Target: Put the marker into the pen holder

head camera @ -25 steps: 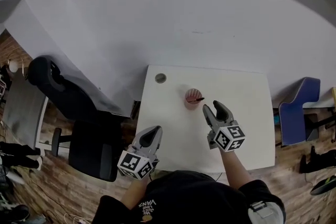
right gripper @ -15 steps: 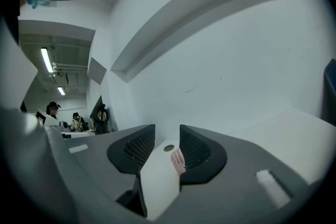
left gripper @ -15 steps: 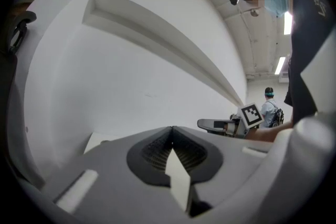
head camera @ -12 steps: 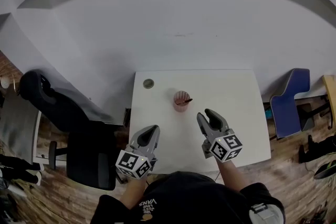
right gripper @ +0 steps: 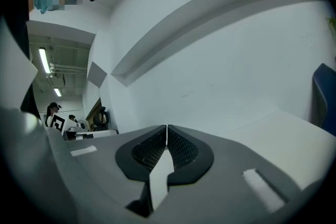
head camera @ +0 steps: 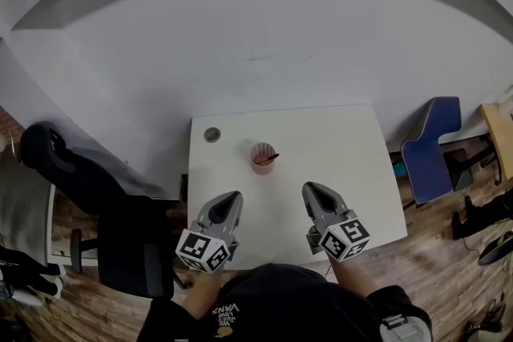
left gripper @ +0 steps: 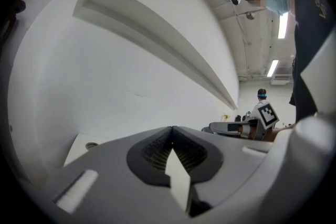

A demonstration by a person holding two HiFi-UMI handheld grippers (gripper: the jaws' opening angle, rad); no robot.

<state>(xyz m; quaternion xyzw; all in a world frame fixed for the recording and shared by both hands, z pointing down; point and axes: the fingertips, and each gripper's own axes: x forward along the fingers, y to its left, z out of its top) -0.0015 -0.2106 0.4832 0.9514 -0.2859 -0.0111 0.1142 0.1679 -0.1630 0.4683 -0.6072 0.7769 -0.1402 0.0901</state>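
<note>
Pointing level, right hand-held gripper [head camera: 315, 191] just closed, empty

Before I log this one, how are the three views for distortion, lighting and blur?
Head view: heavy fisheye curves the white wall; even light, the white rectangular table and small pink pen holder sharp. Left gripper view: dark round vignette, bright ceiling strip lights at right. Right gripper view: same vignette, strip light at left.
</note>
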